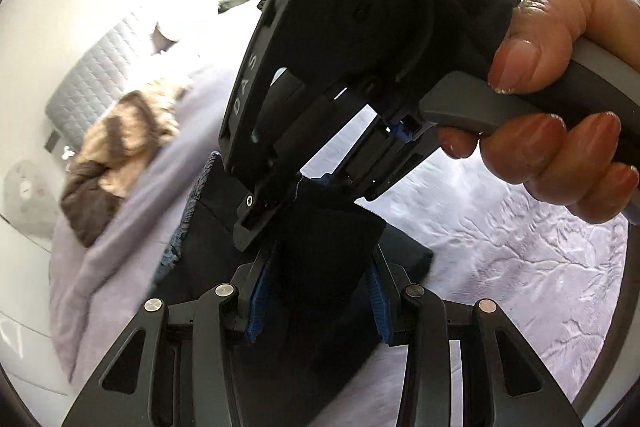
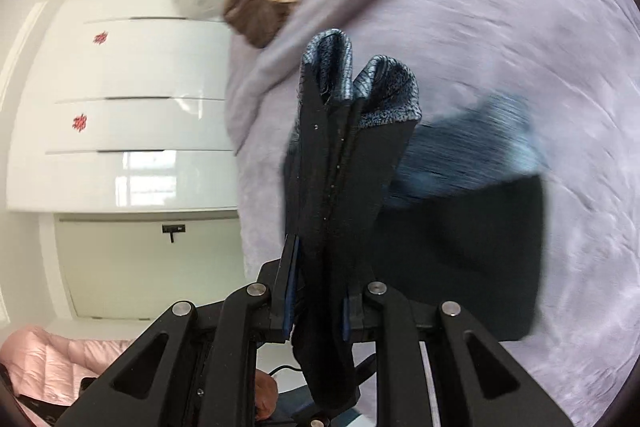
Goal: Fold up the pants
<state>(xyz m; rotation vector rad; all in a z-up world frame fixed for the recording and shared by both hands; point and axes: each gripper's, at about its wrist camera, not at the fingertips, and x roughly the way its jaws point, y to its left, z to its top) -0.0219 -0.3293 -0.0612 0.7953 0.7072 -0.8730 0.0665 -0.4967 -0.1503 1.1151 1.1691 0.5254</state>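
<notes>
Since the pants hang limp and soft between us over the bed, we judge them light but floppy, best held at thick hemmed edges. Our left gripper and right gripper are each clamped on dark cloth.

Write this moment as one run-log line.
task: fold pants | left gripper: shut on pants | right gripper: shut on pants | surface: bed
</notes>
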